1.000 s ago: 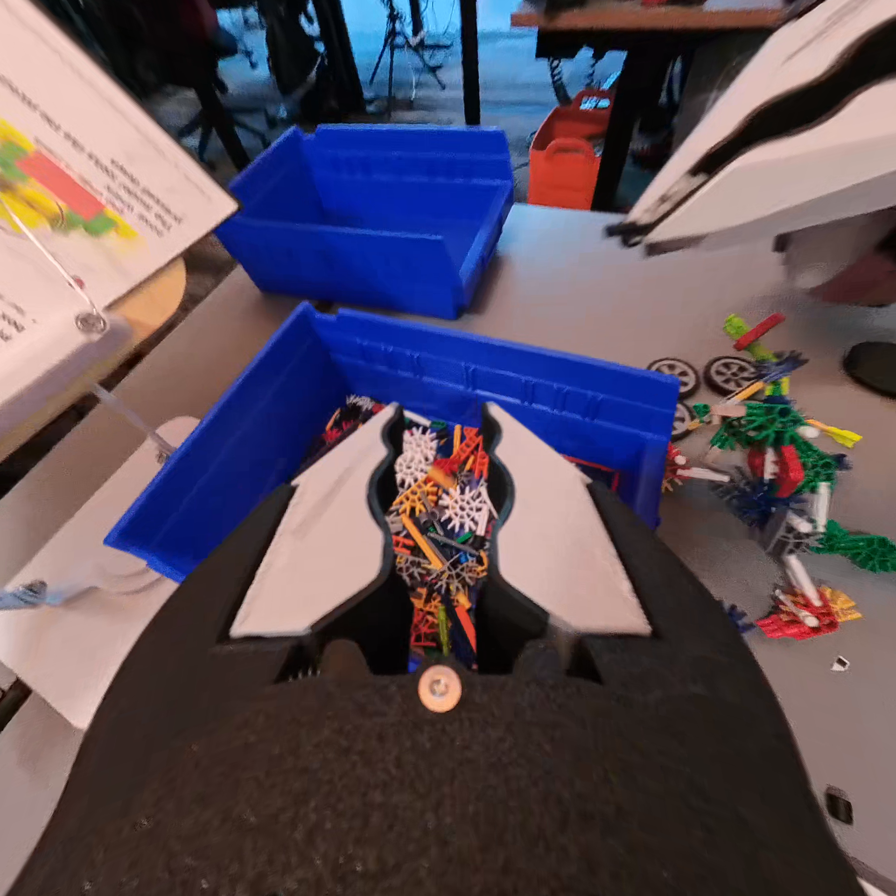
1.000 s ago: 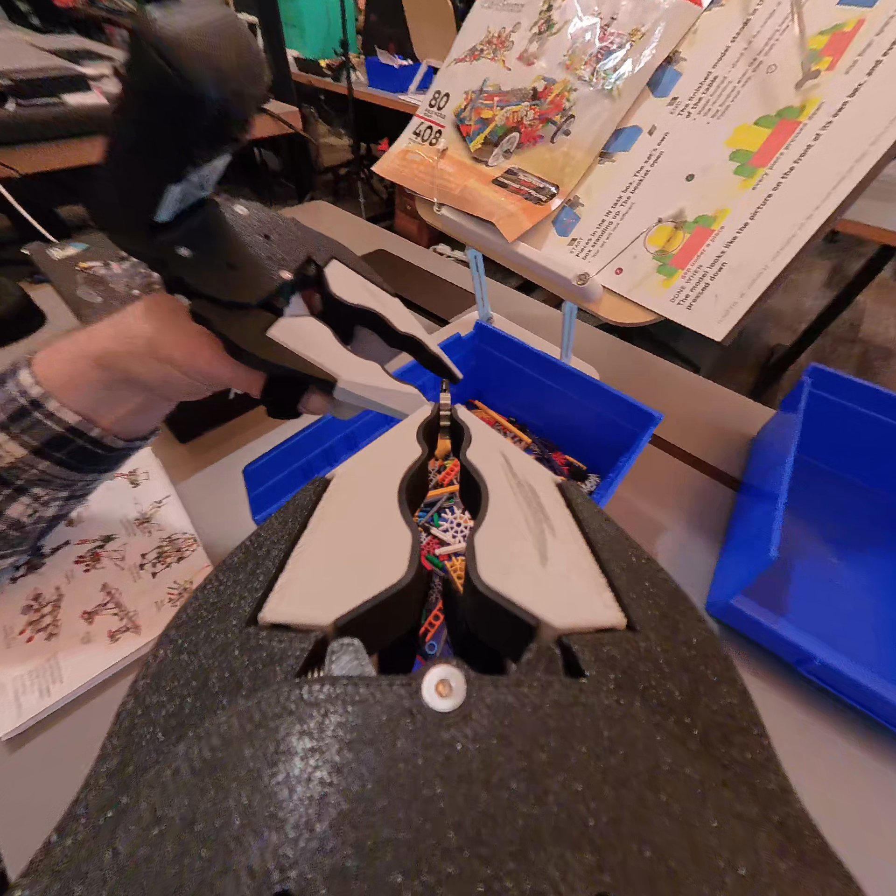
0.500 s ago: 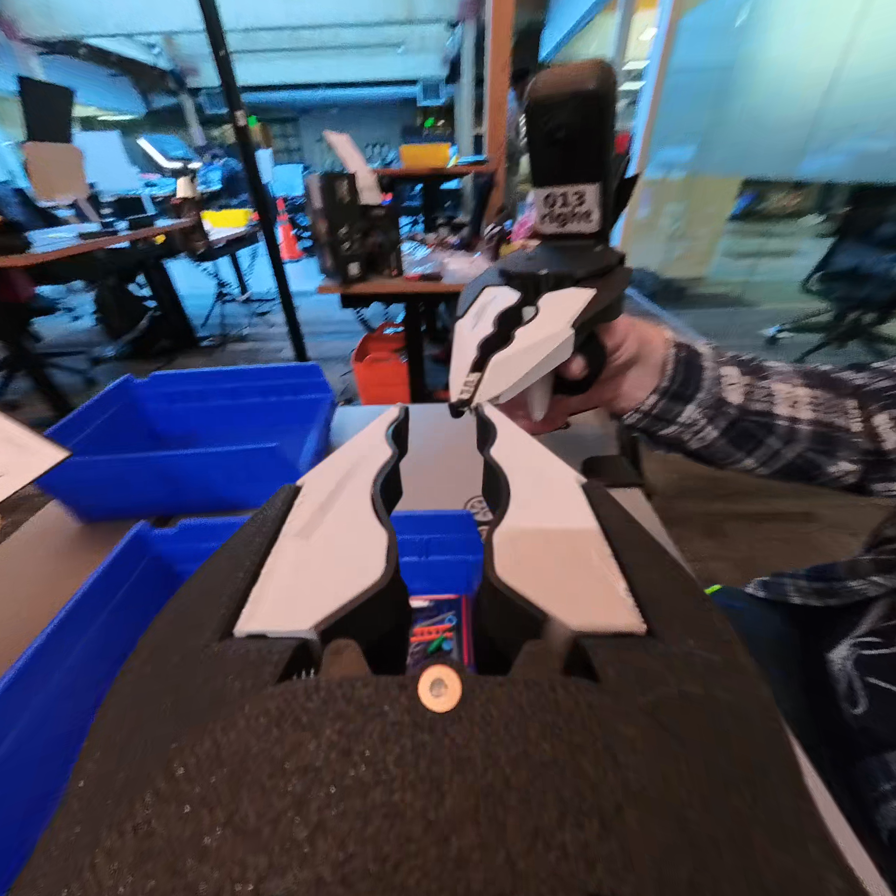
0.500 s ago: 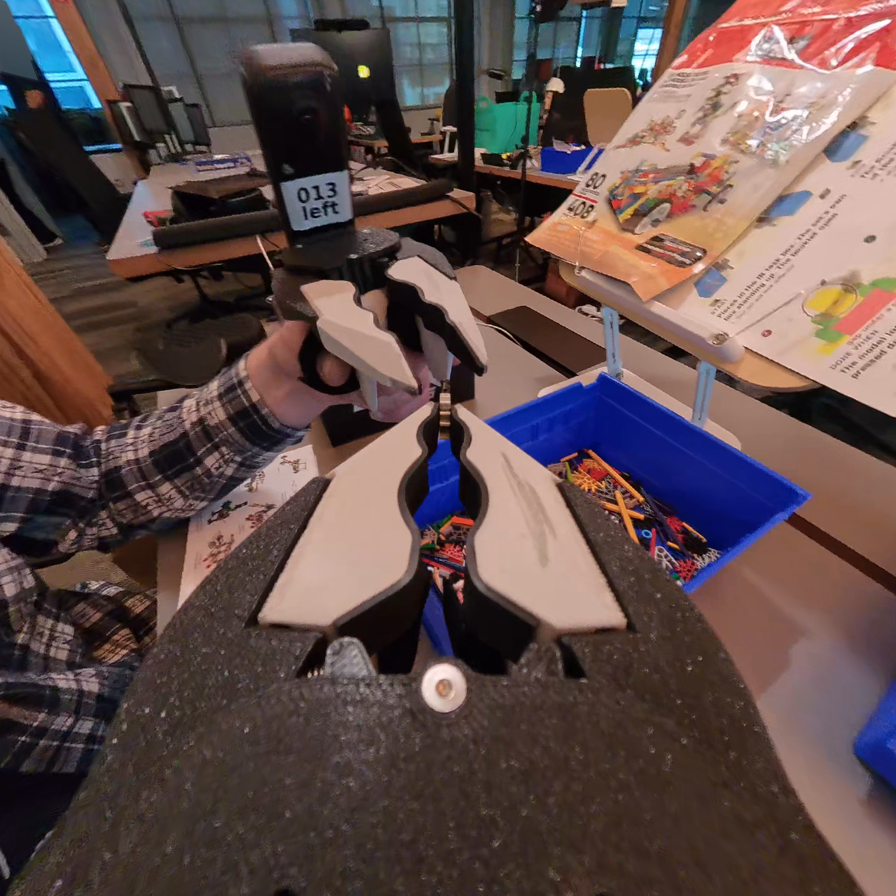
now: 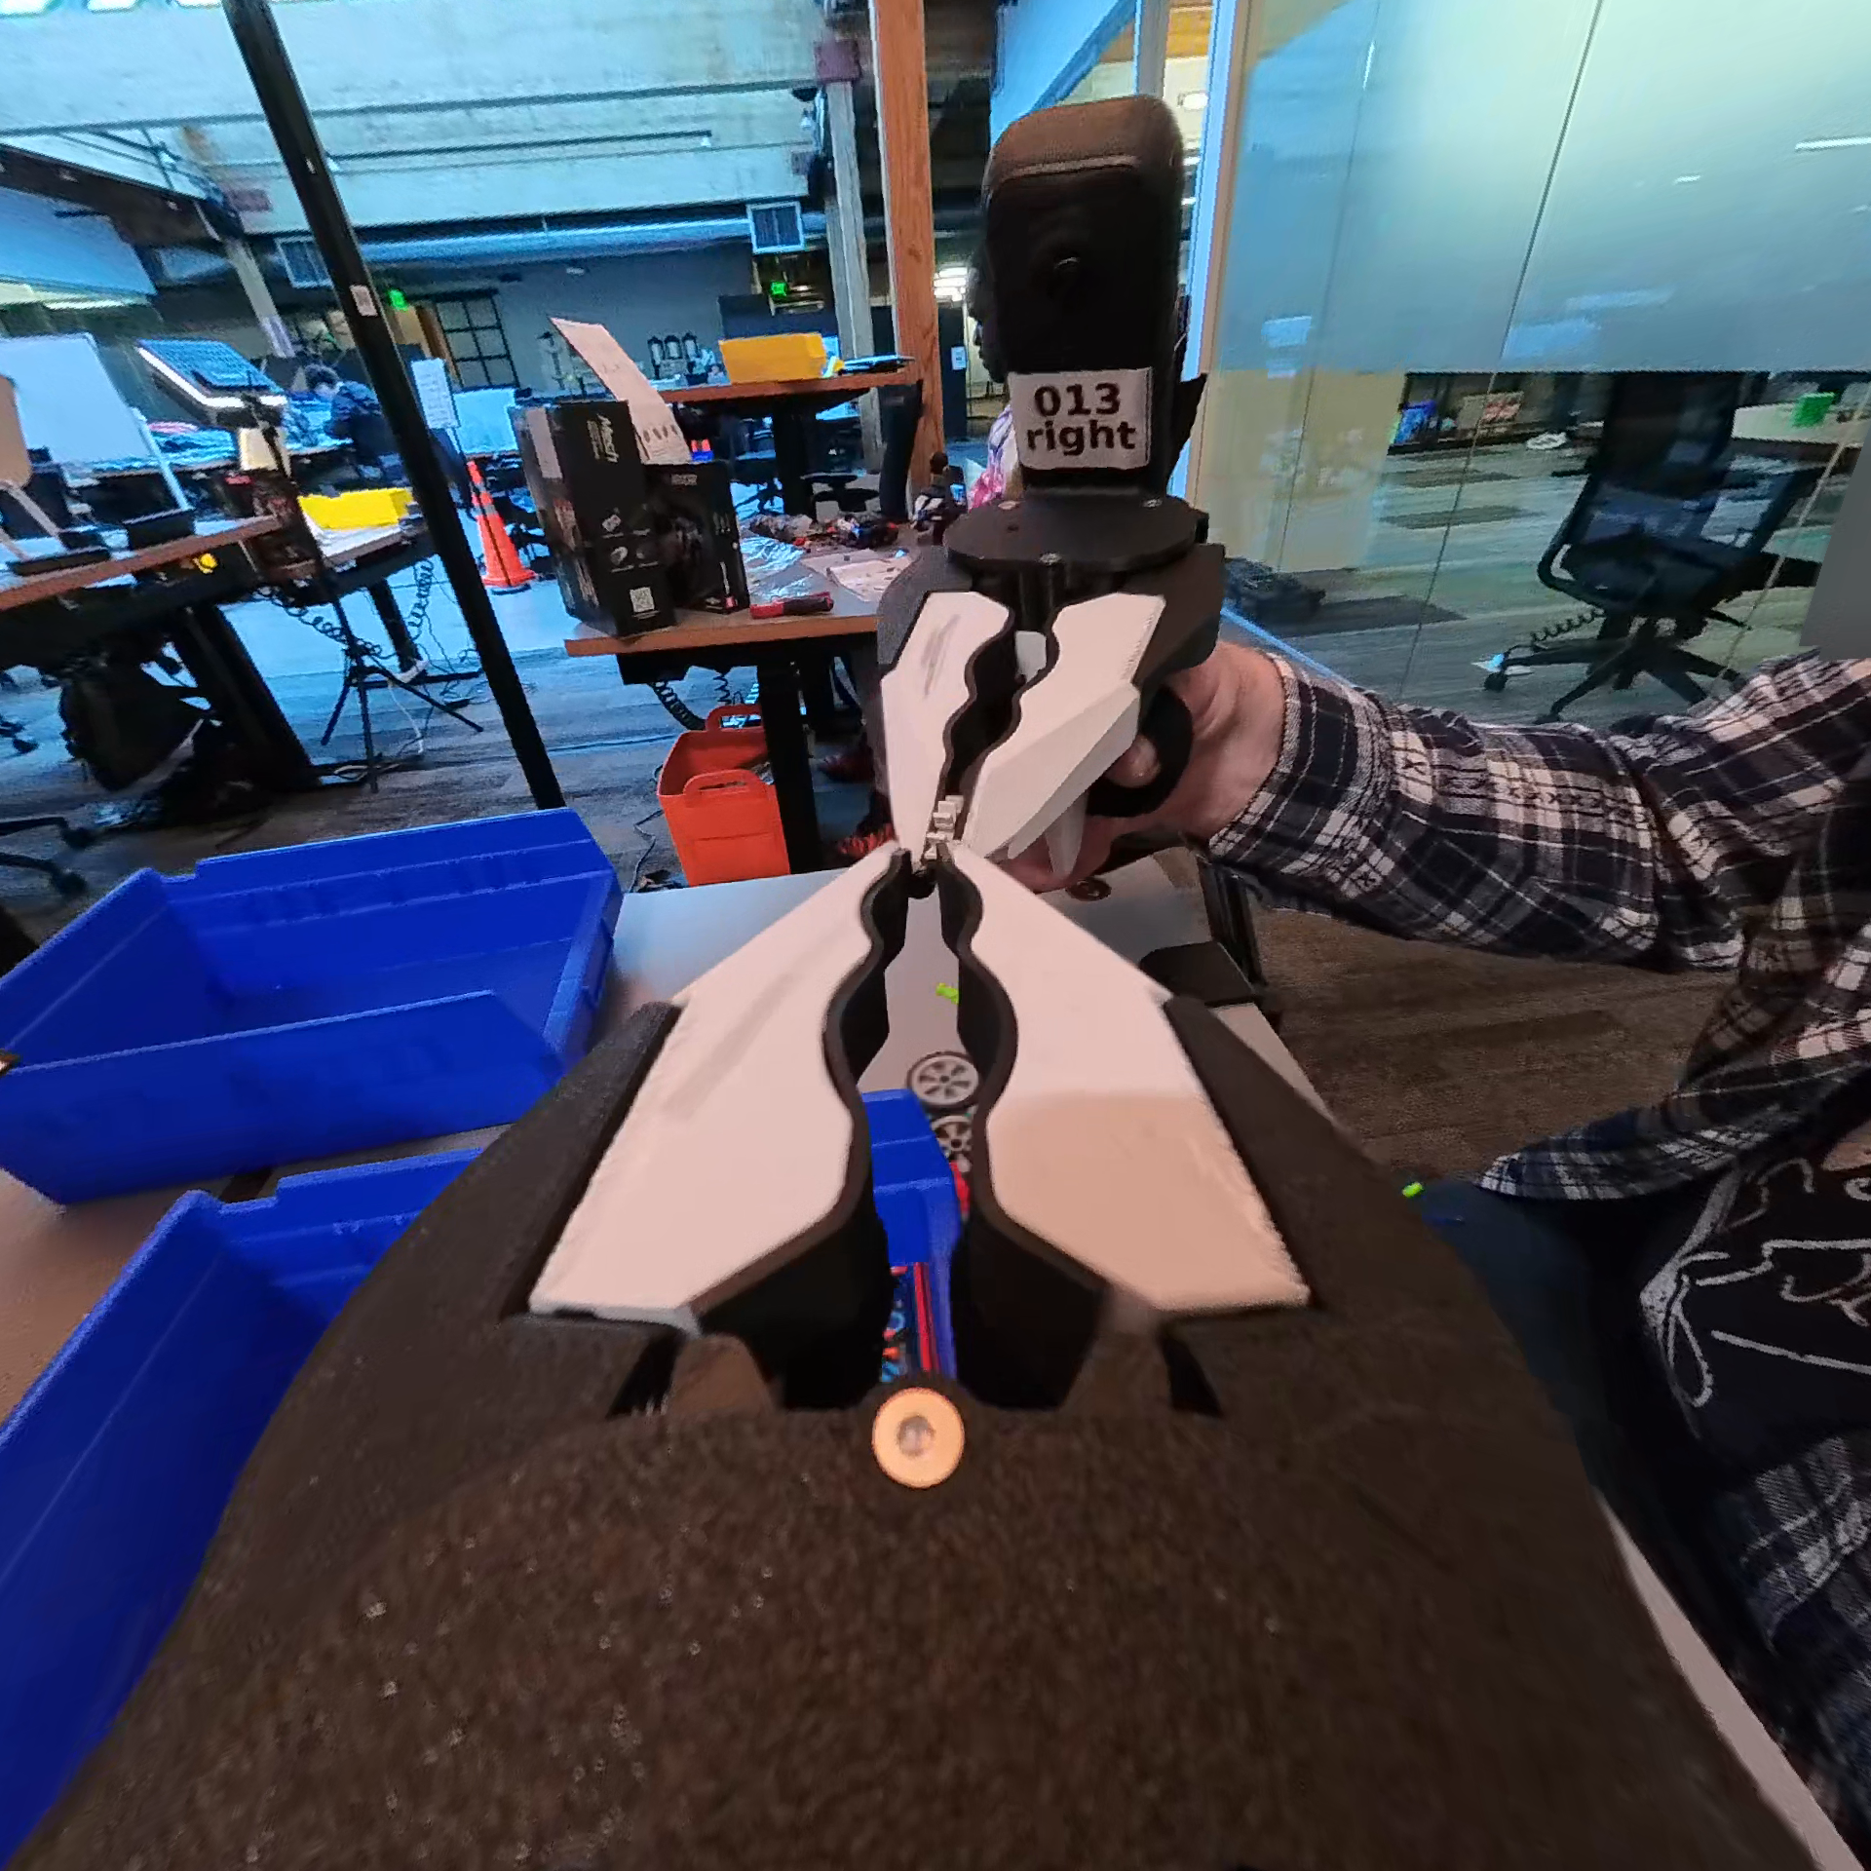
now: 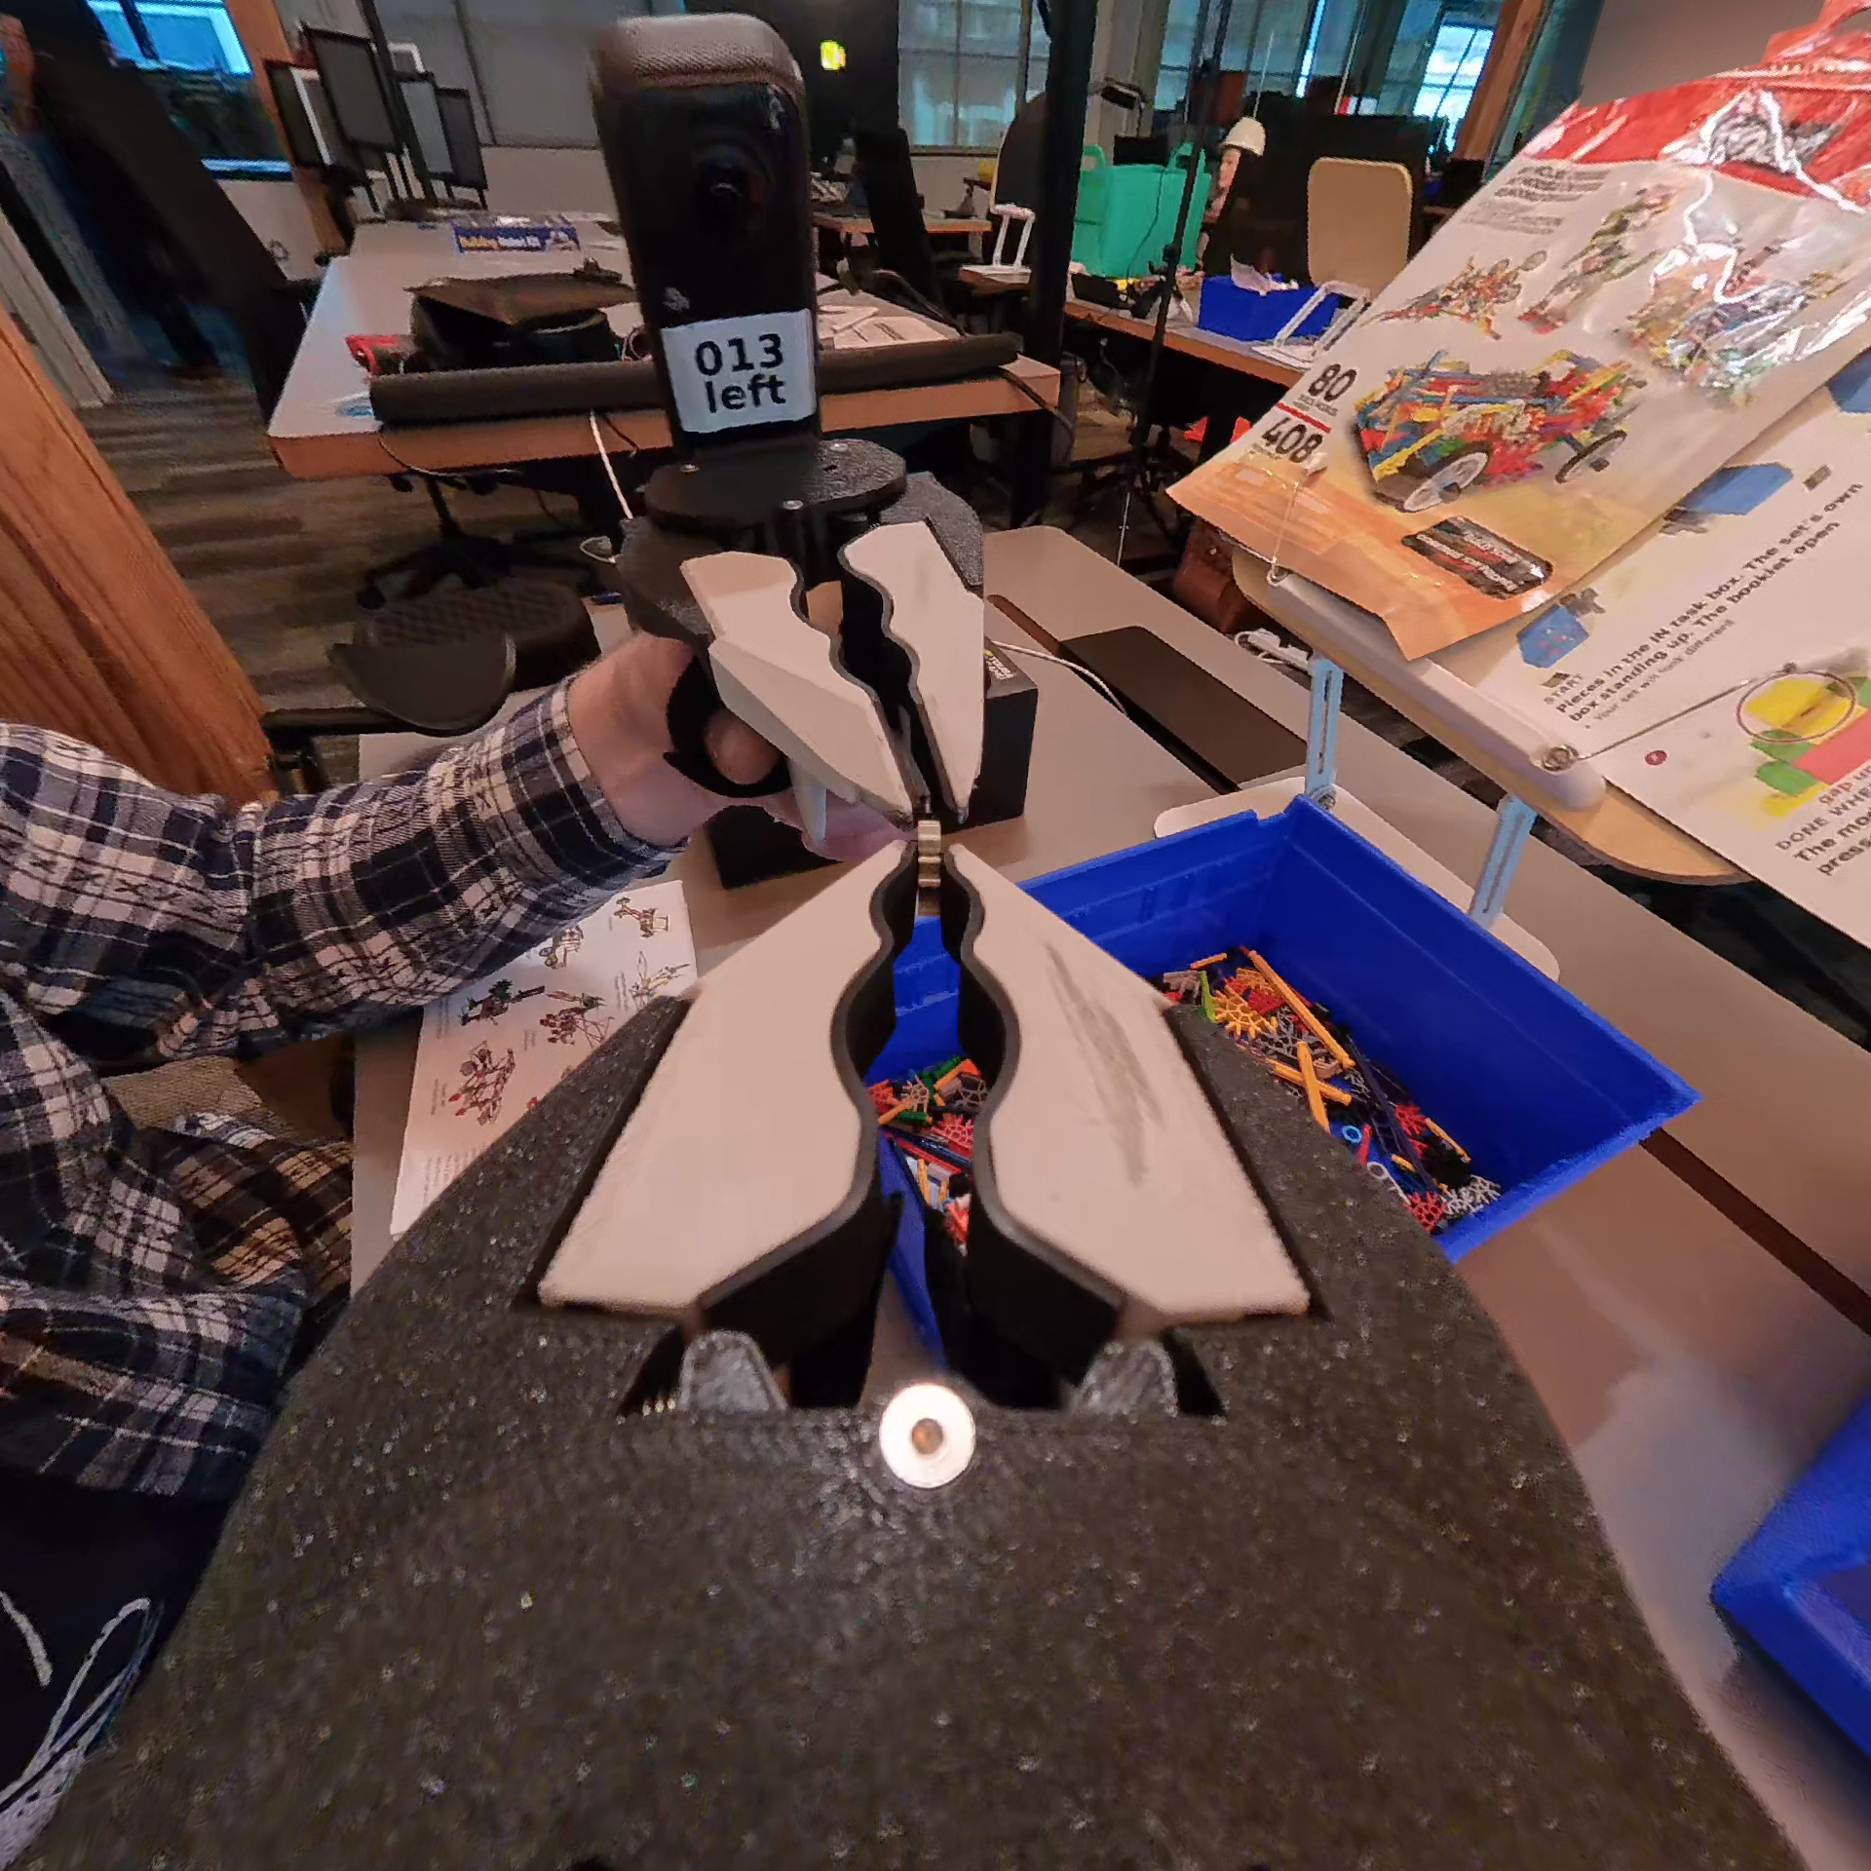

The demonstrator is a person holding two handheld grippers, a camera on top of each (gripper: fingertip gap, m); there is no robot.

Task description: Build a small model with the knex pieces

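Both grippers meet tip to tip, raised above the blue parts bin.

Your right gripper (image 6: 926,879) is clenched on a small grey connector piece (image 6: 928,850); your left gripper (image 5: 926,873), a second ago parted over the blue parts bin (image 6: 1438,972), has lifted and now pinches the piece's other end. That looks like a handover or a joining grip. Beyond the bin on the grey desk (image 6: 1721,1255) sit a second blue bin (image 5: 304,972), loose wheels (image 5: 942,1081) and an instruction booklet (image 6: 526,1023); an open workshop lies behind.

Blue bins (image 5: 304,1012), instruction sheets (image 6: 1671,567)
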